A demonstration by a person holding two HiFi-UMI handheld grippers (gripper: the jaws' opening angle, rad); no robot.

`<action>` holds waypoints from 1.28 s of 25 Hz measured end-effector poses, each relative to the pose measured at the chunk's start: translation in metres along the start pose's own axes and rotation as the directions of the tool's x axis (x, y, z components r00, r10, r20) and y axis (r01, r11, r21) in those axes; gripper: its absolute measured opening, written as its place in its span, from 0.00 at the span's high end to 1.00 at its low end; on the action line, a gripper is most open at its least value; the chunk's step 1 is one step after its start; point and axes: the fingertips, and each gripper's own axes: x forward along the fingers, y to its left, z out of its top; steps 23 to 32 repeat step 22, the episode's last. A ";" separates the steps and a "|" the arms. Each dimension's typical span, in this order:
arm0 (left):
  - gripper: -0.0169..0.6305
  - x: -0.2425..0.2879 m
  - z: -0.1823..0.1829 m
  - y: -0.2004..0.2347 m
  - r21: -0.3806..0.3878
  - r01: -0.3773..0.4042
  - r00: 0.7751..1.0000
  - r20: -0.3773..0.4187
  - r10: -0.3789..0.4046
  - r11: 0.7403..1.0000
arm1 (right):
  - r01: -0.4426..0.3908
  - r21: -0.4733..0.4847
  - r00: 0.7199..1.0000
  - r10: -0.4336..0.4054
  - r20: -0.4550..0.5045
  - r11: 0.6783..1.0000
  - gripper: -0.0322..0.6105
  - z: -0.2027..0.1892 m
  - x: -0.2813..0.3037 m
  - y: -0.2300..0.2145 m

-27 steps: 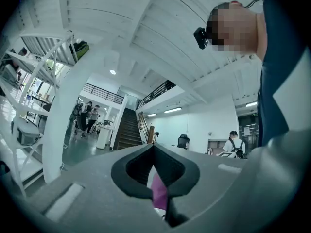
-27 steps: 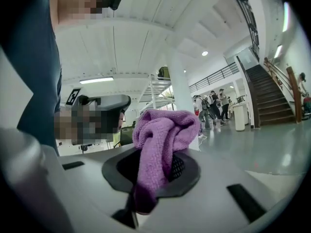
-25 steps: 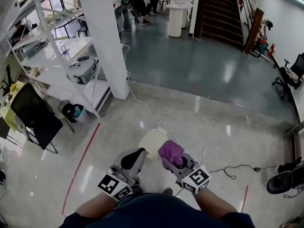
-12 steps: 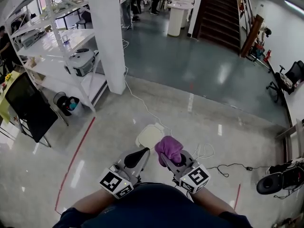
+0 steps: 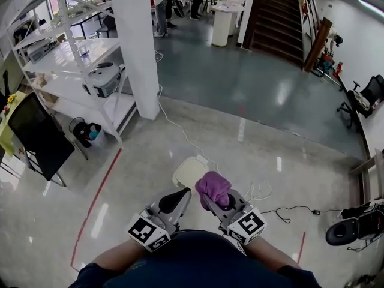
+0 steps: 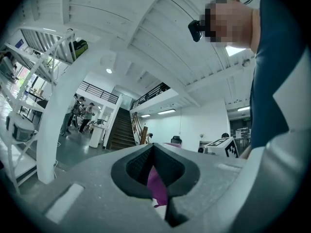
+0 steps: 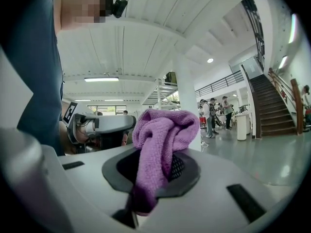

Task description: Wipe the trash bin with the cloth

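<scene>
You held both grippers close to your body, at the bottom centre of the head view. The fingers of your right gripper were clenched on the purple cloth. In the right gripper view the cloth stood up from between them as a thick bunch and folded over to the front. The fingers of your left gripper were pressed together, with nothing between them that I could name. A thin purple strip showed in their slit in the left gripper view, but in the right gripper view the left gripper looked bare. So I judge that this strip was only the cloth seen beyond it.

I take the cream-coloured, rounded square thing on the floor to be the trash bin. It lay just above the two grippers in the frame, a little to the left of the cloth. The cloth bunch covered its lower right corner in the picture, so the right gripper was the nearer one, with the bin ahead of it and lower. You saw the bin from the top, so no long side could be told.

I judge that the wiping was not yet begun. The cloth had to go forward, down and slightly left until it touched the top of the bin.
</scene>
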 end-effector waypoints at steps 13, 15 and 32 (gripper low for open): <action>0.98 -0.002 0.005 -0.007 0.006 -0.008 1.000 0.005 0.008 1.000 | -0.010 -0.001 1.000 0.010 -0.004 1.000 0.84 0.006 -0.004 0.003; 0.98 -0.003 0.005 -0.007 0.006 -0.008 1.000 0.005 0.008 1.000 | -0.013 -0.010 1.000 0.013 -0.005 1.000 0.84 0.007 -0.003 0.004; 0.98 -0.001 0.007 -0.024 0.011 -0.002 1.000 0.003 0.002 1.000 | -0.014 -0.012 1.000 0.014 -0.005 1.000 0.84 0.010 -0.018 0.006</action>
